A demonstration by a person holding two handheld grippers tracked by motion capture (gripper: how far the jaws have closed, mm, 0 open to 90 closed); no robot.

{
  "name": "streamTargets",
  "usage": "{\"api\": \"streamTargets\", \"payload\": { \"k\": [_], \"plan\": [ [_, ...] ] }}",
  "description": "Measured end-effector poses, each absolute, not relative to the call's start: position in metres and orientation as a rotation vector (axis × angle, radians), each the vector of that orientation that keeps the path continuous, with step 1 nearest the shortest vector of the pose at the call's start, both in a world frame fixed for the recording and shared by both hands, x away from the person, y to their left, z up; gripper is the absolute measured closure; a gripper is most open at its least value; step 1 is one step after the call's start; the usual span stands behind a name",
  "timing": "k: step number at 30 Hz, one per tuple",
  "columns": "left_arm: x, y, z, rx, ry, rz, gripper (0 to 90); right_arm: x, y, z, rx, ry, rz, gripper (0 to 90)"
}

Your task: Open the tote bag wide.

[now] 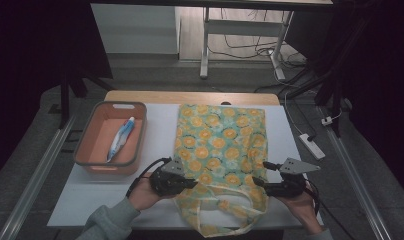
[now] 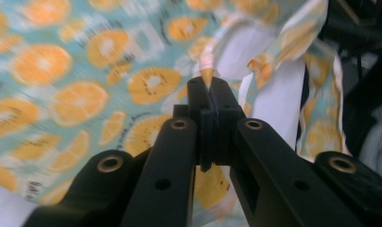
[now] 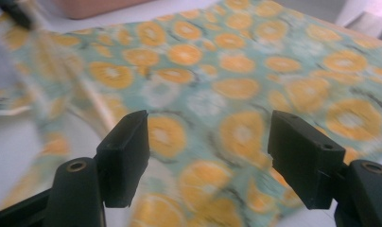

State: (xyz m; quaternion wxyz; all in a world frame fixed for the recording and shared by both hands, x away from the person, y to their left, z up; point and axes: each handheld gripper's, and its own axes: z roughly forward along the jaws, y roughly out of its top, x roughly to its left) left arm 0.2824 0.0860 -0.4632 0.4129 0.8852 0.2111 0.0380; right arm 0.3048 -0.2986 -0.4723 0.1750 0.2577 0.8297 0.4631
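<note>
— Where's the bag?

— The orange-print tote bag (image 1: 221,145) lies flat on the white surface (image 1: 160,120), its handles (image 1: 225,215) at the near edge toward the person.

— And the left hand-held gripper (image 1: 190,183)?

— At the bag's near left corner. In its own view the jaws are pressed together on a fold of the printed fabric (image 2: 207,71), which rises out from between the tips.

— The right hand-held gripper (image 1: 260,174)?

— Over the bag's near right corner, jaws spread wide. In its own view the fabric (image 3: 212,90) lies beyond and between the two black jaws; whether they touch it I cannot tell, and the picture is blurred.

— Anything else on the surface?

— A salmon-coloured bin (image 1: 86,150) to the left of the bag, just beside it, with a blue and white tube (image 1: 120,139) lying inside.
</note>
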Motion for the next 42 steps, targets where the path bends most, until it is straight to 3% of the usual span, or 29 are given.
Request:
{"api": "streamTargets", "payload": {
  "k": [13,25,27,28,29,30,31,34,38,40,41,42],
  "plan": [
    [0.298,0.103,-0.437,2.071,0.596,0.111,88.6,0.278,-0.224,-0.460,0.455,2.589,1.236,25.6],
    [0.313,0.111,-0.424,2.017,0.614,0.131,88.6,0.336,-0.188,-0.472,0.468,2.652,0.997,27.8],
    [0.315,0.112,-0.422,2.004,0.617,0.133,88.5,0.349,-0.184,-0.475,0.481,2.662,0.988,37.9],
    [0.316,0.113,-0.421,2.000,0.617,0.135,88.5,0.349,-0.184,-0.475,0.481,2.662,0.988,37.9],
    [0.316,0.114,-0.420,1.997,0.618,0.137,88.5,0.359,-0.180,-0.478,0.488,2.685,0.979,56.1],
    [0.317,0.115,-0.420,1.995,0.618,0.140,88.5,0.363,-0.178,-0.480,0.486,2.692,0.972,64.8],
    [0.317,0.115,-0.421,1.995,0.621,0.144,88.5,0.363,-0.178,-0.480,0.486,2.692,0.972,64.8],
    [0.319,0.118,-0.423,2.002,0.636,0.169,88.4,0.367,-0.174,-0.481,0.500,2.702,0.956,83.4],
    [0.320,0.122,-0.425,1.983,0.663,0.171,86.5,0.363,-0.176,-0.472,0.491,2.691,0.975,87.8],
    [0.315,0.123,-0.423,1.976,0.669,0.190,81.2,0.361,-0.179,-0.463,0.510,2.670,1.017,88.0],
    [0.311,0.123,-0.420,1.972,0.664,0.211,73.1,0.361,-0.181,-0.453,0.532,2.652,1.072,88.0],
    [0.305,0.123,-0.417,1.968,0.654,0.237,73.1,0.361,-0.181,-0.453,0.532,2.652,1.072,88.0]
  ]
}}
